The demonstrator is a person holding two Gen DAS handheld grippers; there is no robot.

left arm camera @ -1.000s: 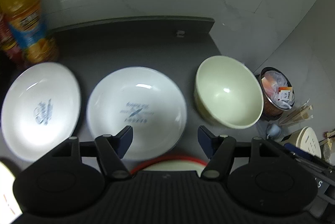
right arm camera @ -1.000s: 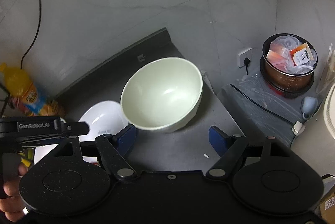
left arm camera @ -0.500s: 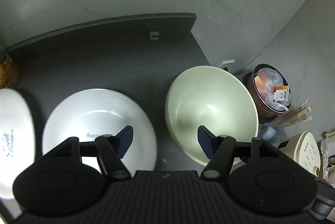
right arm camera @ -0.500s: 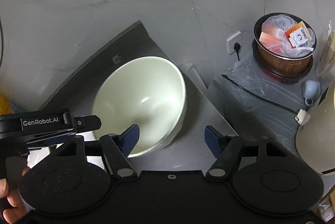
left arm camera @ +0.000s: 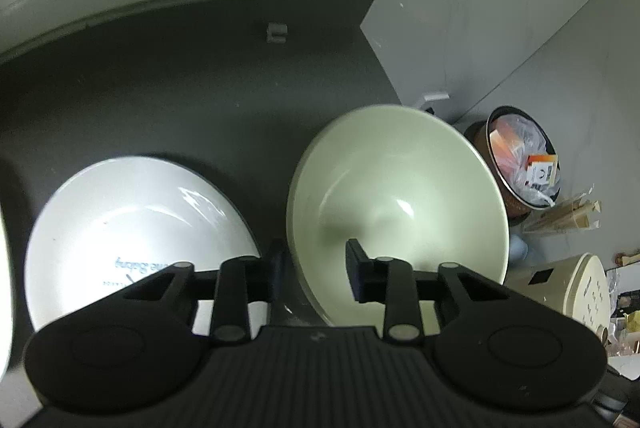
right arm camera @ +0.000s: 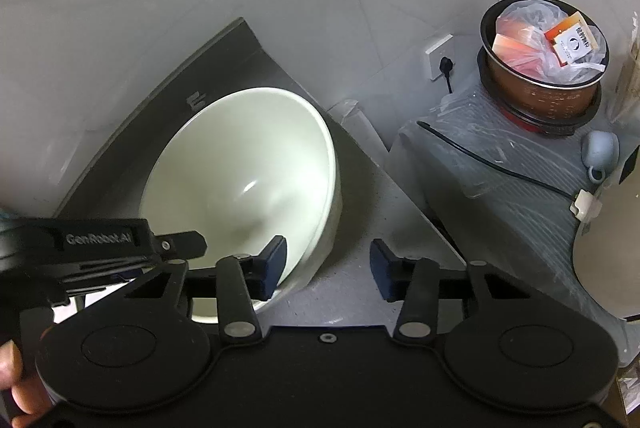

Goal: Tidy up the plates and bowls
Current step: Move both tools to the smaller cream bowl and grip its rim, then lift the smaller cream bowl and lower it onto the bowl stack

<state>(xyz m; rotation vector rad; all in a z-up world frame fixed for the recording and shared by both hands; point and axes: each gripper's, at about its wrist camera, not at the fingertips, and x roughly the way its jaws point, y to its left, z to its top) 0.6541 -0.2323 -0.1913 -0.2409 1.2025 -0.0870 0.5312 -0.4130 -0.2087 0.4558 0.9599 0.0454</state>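
Both tongs straddle the bowl rim on the bench, jaws just closing; left tongs and right tongs not visibly clamped. Plate beside it.

Left gripper jaws just closing, straddling near rim of pale green bowl: right finger inside, left finger outside; pad contact unclear. White plate just left of the fingers, on dark counter.
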